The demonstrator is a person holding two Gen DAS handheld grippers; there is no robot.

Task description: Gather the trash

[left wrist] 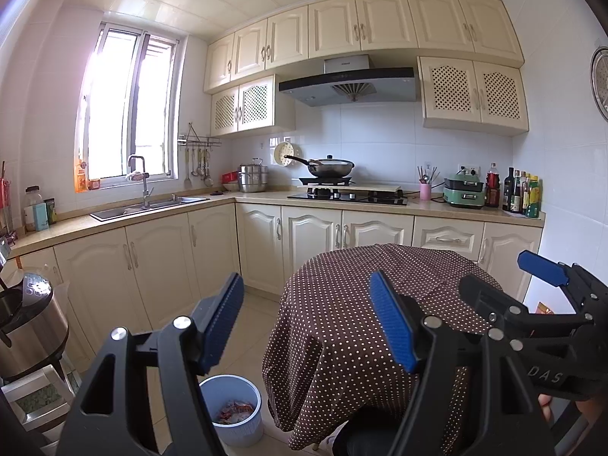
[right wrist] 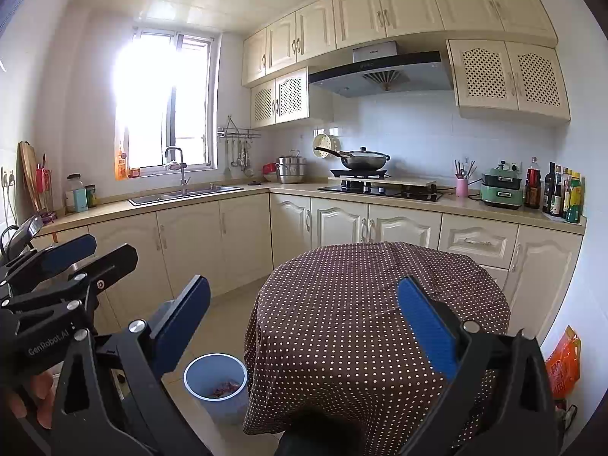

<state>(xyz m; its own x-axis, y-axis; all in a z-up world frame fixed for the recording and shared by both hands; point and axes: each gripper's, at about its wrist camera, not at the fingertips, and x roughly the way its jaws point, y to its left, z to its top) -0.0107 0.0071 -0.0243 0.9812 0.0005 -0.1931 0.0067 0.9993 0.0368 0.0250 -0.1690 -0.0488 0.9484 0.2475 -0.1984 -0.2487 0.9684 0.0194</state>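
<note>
A light blue trash bin [left wrist: 233, 410] stands on the floor left of a round table with a brown dotted cloth [left wrist: 342, 304]; reddish wrappers lie inside it. The bin [right wrist: 216, 385] and table [right wrist: 342, 304] also show in the right wrist view. My left gripper [left wrist: 307, 323] is open and empty, held above the table's near left edge. My right gripper [right wrist: 304, 326] is open and empty, held over the table's near side. The right gripper also shows at the right of the left wrist view [left wrist: 505, 277]. The left gripper shows at the left of the right wrist view [right wrist: 95, 250].
Cream cabinets and a counter run along the left and back walls, with a sink [left wrist: 148, 207], a stove with a wok [left wrist: 330, 169] and bottles [left wrist: 522, 193]. A steel cooker [left wrist: 30, 326] stands at the left. An orange bag [right wrist: 564, 361] lies on the floor at the right.
</note>
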